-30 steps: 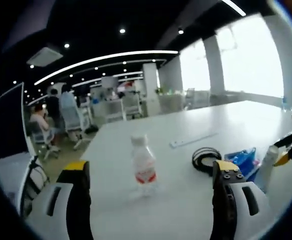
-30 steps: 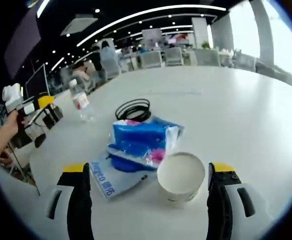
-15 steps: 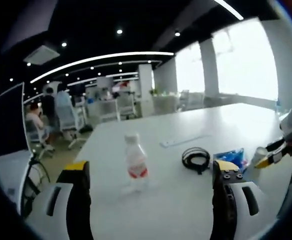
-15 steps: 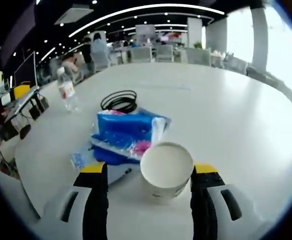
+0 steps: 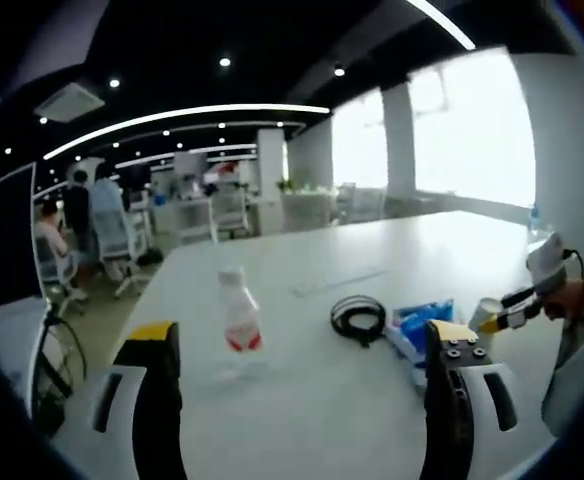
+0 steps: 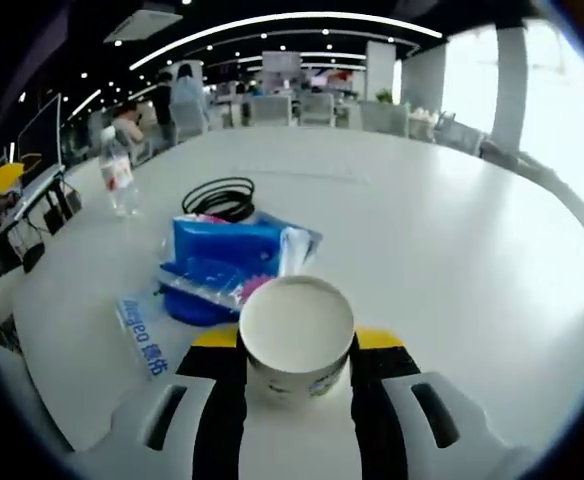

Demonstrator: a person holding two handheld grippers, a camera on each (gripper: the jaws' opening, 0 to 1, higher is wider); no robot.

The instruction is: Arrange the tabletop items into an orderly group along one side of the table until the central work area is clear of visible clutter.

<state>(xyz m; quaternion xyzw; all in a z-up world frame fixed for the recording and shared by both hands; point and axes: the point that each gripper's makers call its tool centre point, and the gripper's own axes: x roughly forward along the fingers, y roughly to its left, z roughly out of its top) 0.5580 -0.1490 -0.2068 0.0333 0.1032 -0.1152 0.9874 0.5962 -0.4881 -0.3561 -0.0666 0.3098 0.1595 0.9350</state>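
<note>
A white paper cup (image 6: 297, 322) stands on the white table (image 6: 462, 230) with my right gripper (image 6: 298, 348) shut on its sides. Just behind it lie a blue tissue pack (image 6: 224, 262), a black cable coil (image 6: 219, 197) and a clear bottle with a red label (image 6: 118, 181). In the left gripper view the bottle (image 5: 238, 322) stands upright ahead of my left gripper (image 5: 302, 395), which is open and holds nothing. To its right are the coil (image 5: 357, 317), the blue pack (image 5: 418, 324), the cup (image 5: 487, 311) and the right gripper (image 5: 534, 288) in a hand.
A flat clear packet with blue print (image 6: 146, 336) lies left of the cup near the table edge. A thin white strip (image 5: 336, 281) lies farther back on the table. Office chairs and seated people (image 5: 62, 245) are beyond the table's left end.
My right gripper has moved forward around the paper cup and its jaws have come together on it. The left gripper has drawn back, so the bottle and coil look smaller.
</note>
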